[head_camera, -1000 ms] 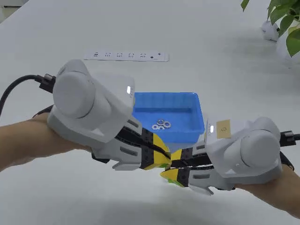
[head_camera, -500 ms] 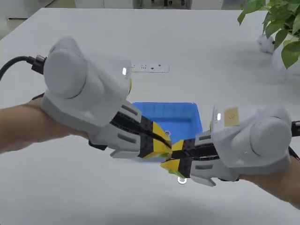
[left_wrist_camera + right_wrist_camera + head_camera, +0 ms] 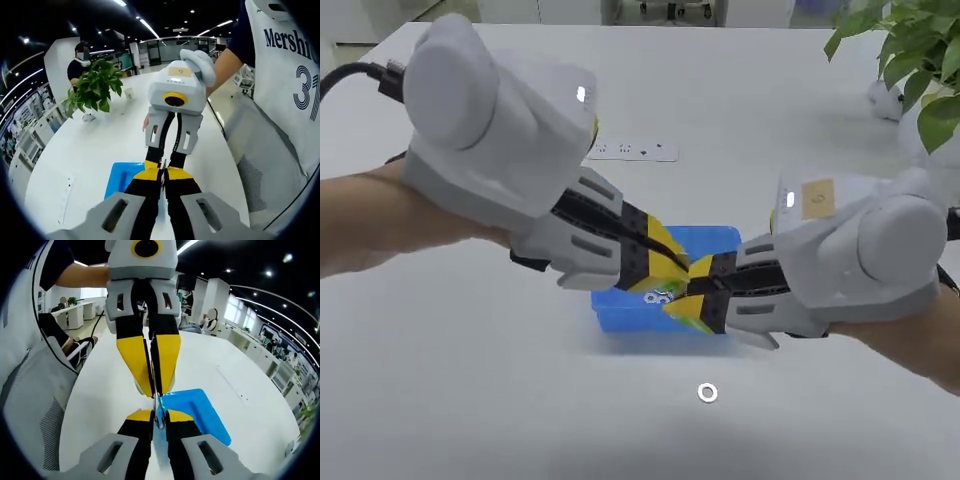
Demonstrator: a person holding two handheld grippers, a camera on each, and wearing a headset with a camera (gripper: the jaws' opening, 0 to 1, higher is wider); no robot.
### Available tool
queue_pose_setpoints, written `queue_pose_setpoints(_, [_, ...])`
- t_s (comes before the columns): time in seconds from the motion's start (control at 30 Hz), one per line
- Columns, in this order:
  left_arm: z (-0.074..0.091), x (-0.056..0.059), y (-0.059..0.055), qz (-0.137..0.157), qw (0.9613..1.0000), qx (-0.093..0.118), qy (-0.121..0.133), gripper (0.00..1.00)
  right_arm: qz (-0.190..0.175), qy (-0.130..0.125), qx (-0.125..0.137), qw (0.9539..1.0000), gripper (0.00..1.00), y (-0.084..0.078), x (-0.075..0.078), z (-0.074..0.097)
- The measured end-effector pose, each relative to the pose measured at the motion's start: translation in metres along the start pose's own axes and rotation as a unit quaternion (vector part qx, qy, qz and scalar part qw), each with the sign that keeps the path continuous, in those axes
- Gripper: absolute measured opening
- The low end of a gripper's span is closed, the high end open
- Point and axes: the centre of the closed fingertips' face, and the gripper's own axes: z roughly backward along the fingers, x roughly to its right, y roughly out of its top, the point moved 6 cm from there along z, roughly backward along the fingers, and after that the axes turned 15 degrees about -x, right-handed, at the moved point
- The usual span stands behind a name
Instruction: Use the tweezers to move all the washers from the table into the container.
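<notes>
Both grippers are parked nose to nose right above the blue container (image 3: 650,321), so they block most of my look inside it from the head view. The right gripper (image 3: 159,416) has its jaws pinched on a thin metal sliver, the tweezers (image 3: 158,407). The left gripper (image 3: 161,172) has its jaws nearly together at the other end of them, but I honestly can't tell if it's actually gripping. A small bunch of washers (image 3: 660,296) peeks out in the container under the tips. One loose washer (image 3: 707,393) sits on the white bench (image 3: 470,400) just on the near-edge side of the container, not touching it. A power strip (image 3: 632,150) lies toward the far edge, and a leafy plant (image 3: 910,50) stands at the far right corner.
</notes>
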Motion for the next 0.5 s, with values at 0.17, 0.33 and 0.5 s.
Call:
queue_pose_setpoints(0.17, [-0.002, -0.018, 0.000, -0.005, 1.0000, -0.001, 0.008, 0.07, 0.005, -0.008, 0.002, 1.0000, 0.10, 0.001, 0.016, -0.004])
queue_pose_setpoints(0.33, [-0.011, -0.035, -0.008, 0.004, 0.9999, -0.001, 0.011, 0.07, 0.003, -0.013, -0.001, 0.9999, 0.10, -0.002, 0.032, -0.015])
queue_pose_setpoints(0.5, [-0.023, -0.048, -0.020, 0.010, 0.9998, -0.009, 0.015, 0.07, -0.007, -0.013, -0.011, 0.9998, 0.10, -0.010, 0.046, -0.035])
